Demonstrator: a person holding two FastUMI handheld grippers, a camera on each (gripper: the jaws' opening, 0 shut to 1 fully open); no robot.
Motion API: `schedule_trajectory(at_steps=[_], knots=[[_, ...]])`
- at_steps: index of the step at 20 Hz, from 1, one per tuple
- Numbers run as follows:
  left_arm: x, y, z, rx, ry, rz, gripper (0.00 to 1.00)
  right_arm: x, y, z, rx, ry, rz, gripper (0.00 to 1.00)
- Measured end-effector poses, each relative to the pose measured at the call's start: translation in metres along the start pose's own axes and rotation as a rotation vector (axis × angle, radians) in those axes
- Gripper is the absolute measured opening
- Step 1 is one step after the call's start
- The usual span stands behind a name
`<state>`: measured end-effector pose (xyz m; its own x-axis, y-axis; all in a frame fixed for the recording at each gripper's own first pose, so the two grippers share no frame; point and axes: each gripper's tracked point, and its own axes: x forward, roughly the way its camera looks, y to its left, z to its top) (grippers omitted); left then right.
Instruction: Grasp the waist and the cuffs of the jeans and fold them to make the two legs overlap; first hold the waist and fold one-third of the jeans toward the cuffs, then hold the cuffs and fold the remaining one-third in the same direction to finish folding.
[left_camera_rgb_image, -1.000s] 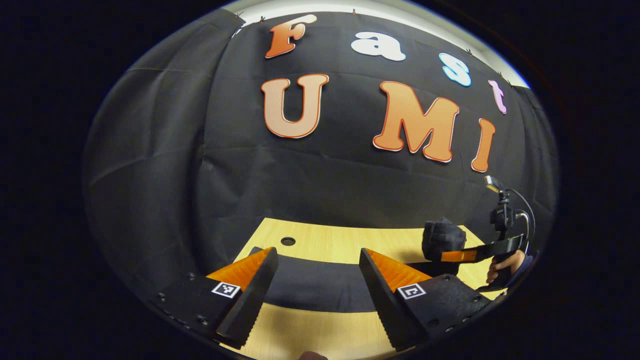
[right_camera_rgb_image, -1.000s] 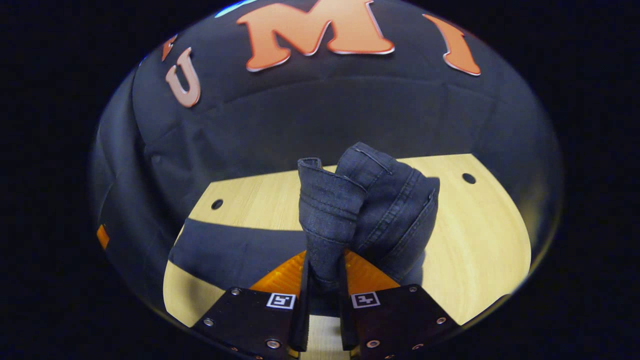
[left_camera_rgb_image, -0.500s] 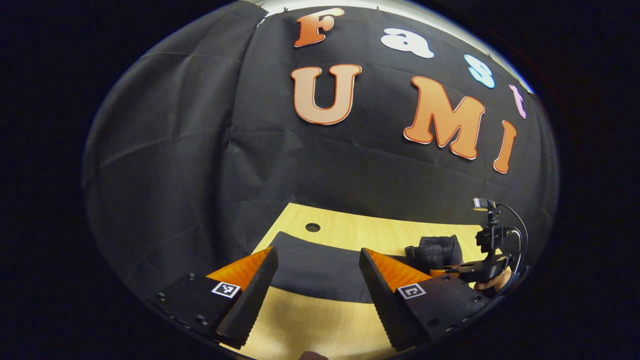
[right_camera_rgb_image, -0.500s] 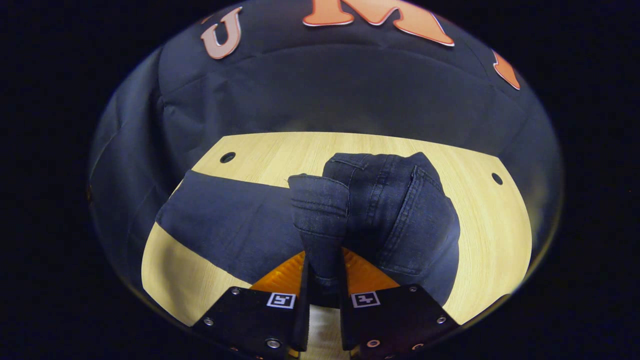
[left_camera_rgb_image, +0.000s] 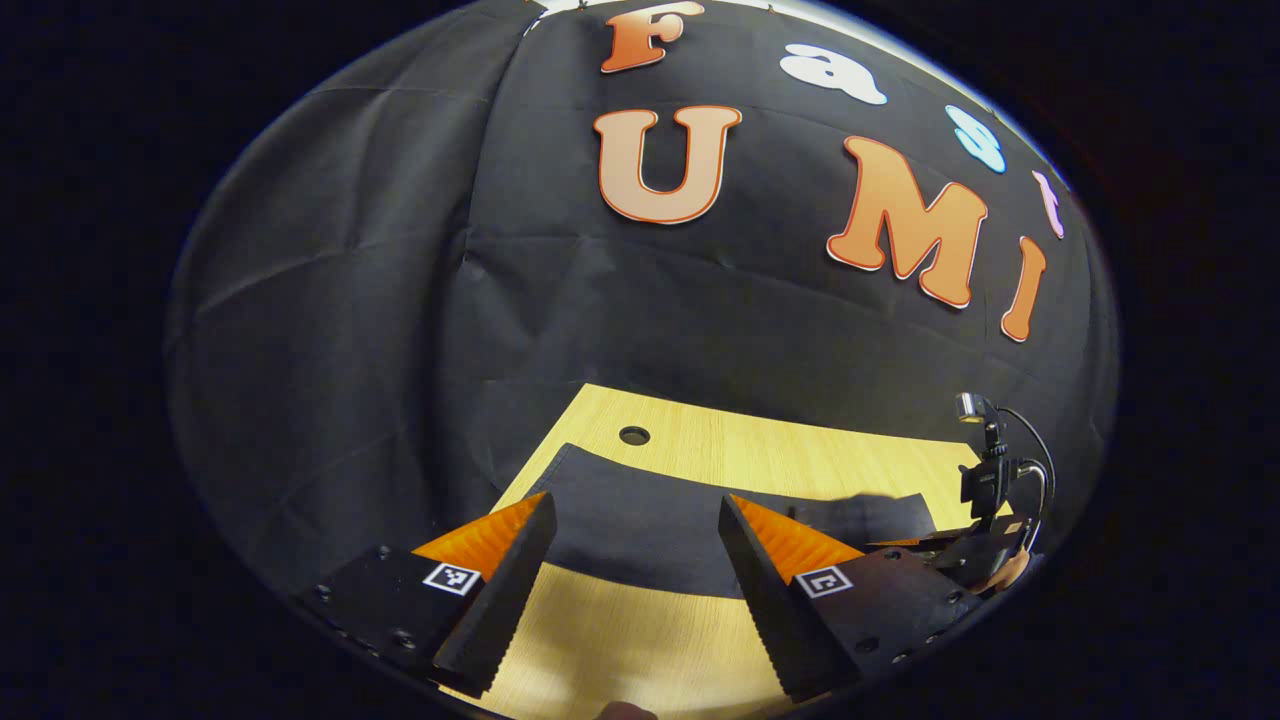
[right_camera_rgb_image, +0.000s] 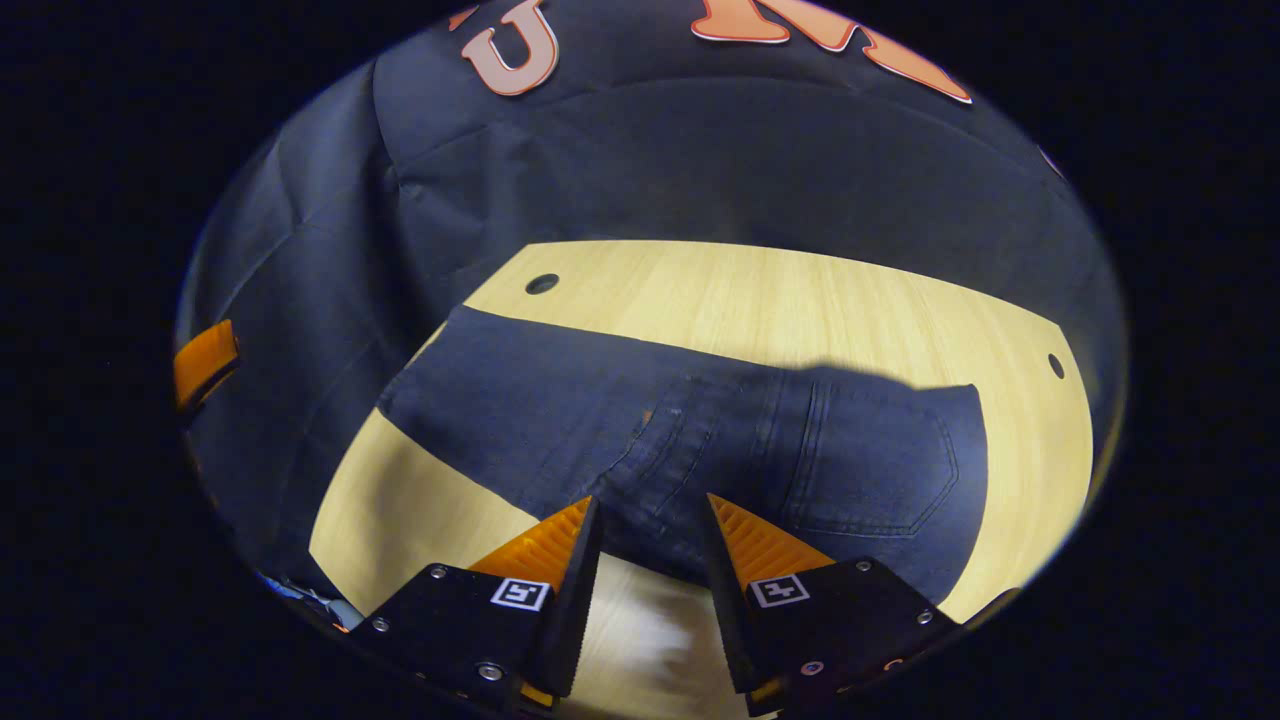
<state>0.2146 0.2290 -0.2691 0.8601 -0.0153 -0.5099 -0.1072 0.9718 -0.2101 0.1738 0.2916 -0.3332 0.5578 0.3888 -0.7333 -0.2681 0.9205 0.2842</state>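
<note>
Jeans (right_camera_rgb_image: 700, 430) flat on table (right_camera_rgb_image: 800, 300), both grippers' fingers apart, holding nothing

A recording booth, not a home: creased black cloth (left_camera_rgb_image: 330, 330) is hanging as the wall across the upper frame. A pale wooden tabletop with round drilled holes (right_camera_rgb_image: 800, 300) is sitting below it.

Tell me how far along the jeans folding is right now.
Done: the jeans lie flat on the table, waist end with its back pocket laid down.
In hand: nothing; the right gripper and left gripper are both open.
Left: seemingly the cuff-end fold.
</note>
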Motion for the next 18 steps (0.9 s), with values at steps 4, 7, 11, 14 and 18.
schedule_trajectory(at_steps=[4, 7, 11, 14, 18], knots=[[0.018, 0.016, -0.012, -0.027, 0.057, 0.019, 0.98, -0.016, -0.002, 0.012, 0.013, -0.043, 0.01, 0.71], [0.038, 0.027, -0.025, -0.084, 0.156, 0.037, 0.98, -0.04, -0.01, 0.03, 0.024, -0.111, -0.008, 0.83], [0.076, 0.048, -0.052, -0.19, 0.305, 0.078, 0.98, -0.079, -0.038, 0.052, 0.05, -0.206, -0.085, 0.94], [0.092, 0.063, -0.072, -0.334, 0.436, 0.046, 1.0, -0.105, -0.062, 0.065, 0.07, -0.265, -0.158, 0.97], [0.114, 0.094, -0.087, -0.419, 0.55, 0.107, 0.98, -0.141, -0.089, 0.068, 0.104, -0.322, -0.245, 0.96]])
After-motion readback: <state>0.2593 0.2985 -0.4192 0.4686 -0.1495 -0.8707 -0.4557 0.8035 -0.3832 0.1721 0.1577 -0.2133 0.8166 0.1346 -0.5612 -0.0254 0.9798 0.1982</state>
